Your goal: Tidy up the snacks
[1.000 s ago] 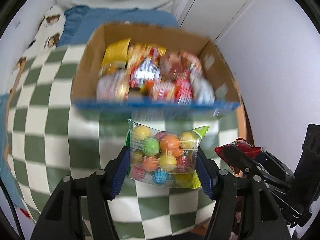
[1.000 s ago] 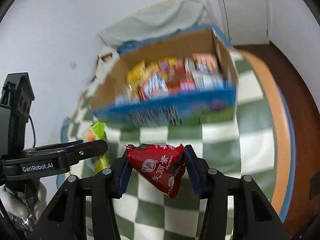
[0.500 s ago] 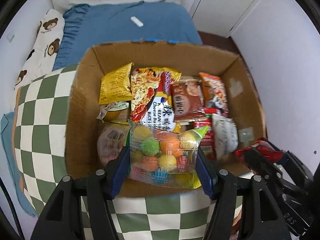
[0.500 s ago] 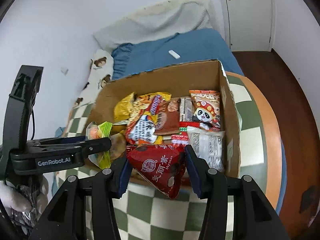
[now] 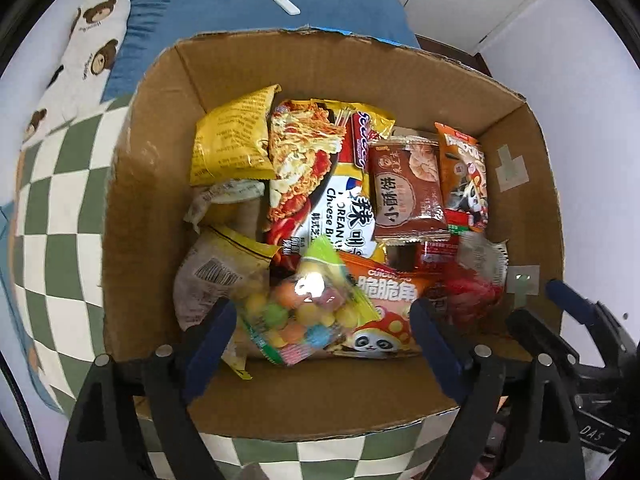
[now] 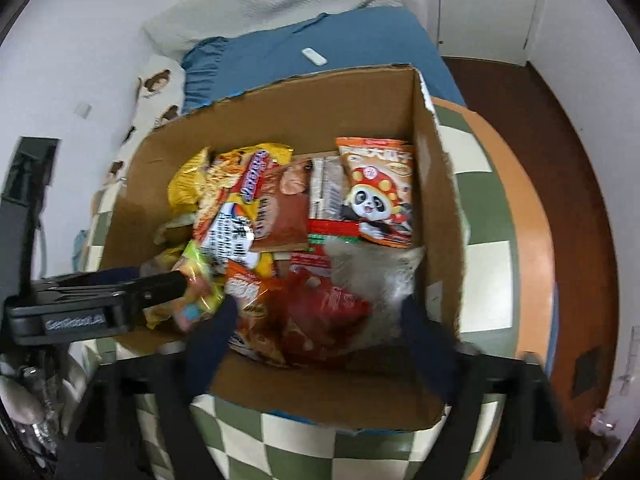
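Inside cardboard box, candy bag between spread left gripper

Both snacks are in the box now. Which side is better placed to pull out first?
Left, marginally. The left hand-held gripper stands open around the clear bag of coloured candy balls; the right hand-held gripper view is blurred over the red snack packet.

even indoor light, glare spot on candy bag, right view motion-blurred, fisheye-bent dark edges
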Action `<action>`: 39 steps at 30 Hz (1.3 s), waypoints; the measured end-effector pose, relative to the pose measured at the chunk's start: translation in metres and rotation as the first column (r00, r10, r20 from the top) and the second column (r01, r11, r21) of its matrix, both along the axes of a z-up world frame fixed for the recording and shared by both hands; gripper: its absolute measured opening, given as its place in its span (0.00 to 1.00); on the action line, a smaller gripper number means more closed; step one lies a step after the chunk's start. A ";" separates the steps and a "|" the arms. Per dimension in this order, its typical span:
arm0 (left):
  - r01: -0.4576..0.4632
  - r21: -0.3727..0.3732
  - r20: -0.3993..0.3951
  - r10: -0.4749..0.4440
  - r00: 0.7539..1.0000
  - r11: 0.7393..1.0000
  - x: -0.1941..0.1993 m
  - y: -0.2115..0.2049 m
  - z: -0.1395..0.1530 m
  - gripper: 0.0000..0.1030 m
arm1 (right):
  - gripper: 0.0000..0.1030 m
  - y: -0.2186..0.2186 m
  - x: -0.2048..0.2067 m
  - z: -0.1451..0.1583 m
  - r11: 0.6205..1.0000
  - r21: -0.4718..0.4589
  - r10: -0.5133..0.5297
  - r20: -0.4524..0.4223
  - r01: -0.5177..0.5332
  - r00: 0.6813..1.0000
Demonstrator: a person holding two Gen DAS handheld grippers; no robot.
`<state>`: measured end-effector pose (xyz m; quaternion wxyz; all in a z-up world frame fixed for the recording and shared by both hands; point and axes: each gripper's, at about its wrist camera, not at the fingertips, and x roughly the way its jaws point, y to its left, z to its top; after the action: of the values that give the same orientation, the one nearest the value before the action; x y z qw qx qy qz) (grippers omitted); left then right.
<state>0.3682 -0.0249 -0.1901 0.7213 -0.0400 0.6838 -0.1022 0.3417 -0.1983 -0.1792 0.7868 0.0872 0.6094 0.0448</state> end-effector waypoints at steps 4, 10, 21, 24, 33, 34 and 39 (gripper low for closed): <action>0.000 0.012 0.014 0.000 1.000 1.000 -0.001 0.002 0.003 0.98 | 0.95 0.002 0.001 -0.002 0.999 -0.038 -0.010 -0.021 0.010 1.000; -0.009 0.052 0.052 0.006 0.999 0.999 -0.008 0.012 0.008 0.98 | 0.95 0.007 -0.002 -0.001 0.997 -0.080 -0.005 -0.018 0.003 1.000; -0.047 0.109 0.133 0.032 0.991 0.993 -0.025 0.026 0.017 0.98 | 0.95 0.007 -0.015 0.002 0.991 -0.128 -0.024 0.015 0.026 1.000; -0.055 0.111 0.154 0.037 0.987 0.992 -0.031 0.030 0.022 0.98 | 0.95 0.007 -0.019 0.008 0.991 -0.130 -0.030 0.034 0.034 0.999; -0.066 0.125 0.288 0.028 0.957 0.990 -0.065 0.035 0.060 0.98 | 0.95 0.011 -0.045 0.045 0.989 -0.138 -0.028 0.133 0.047 0.991; -0.070 0.126 0.306 0.029 0.952 0.990 -0.070 0.036 0.066 0.98 | 0.95 0.012 -0.050 0.050 0.989 -0.142 -0.026 0.152 0.048 0.988; -0.095 0.120 0.390 0.041 0.920 0.988 -0.099 0.039 0.096 0.98 | 0.96 0.015 -0.077 0.075 0.988 -0.142 -0.022 0.228 0.055 0.973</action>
<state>0.2688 0.0143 -0.0944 0.8461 0.0065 0.5319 -0.0358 0.2652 -0.1832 -0.1038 0.8561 0.0349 0.5157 -0.0061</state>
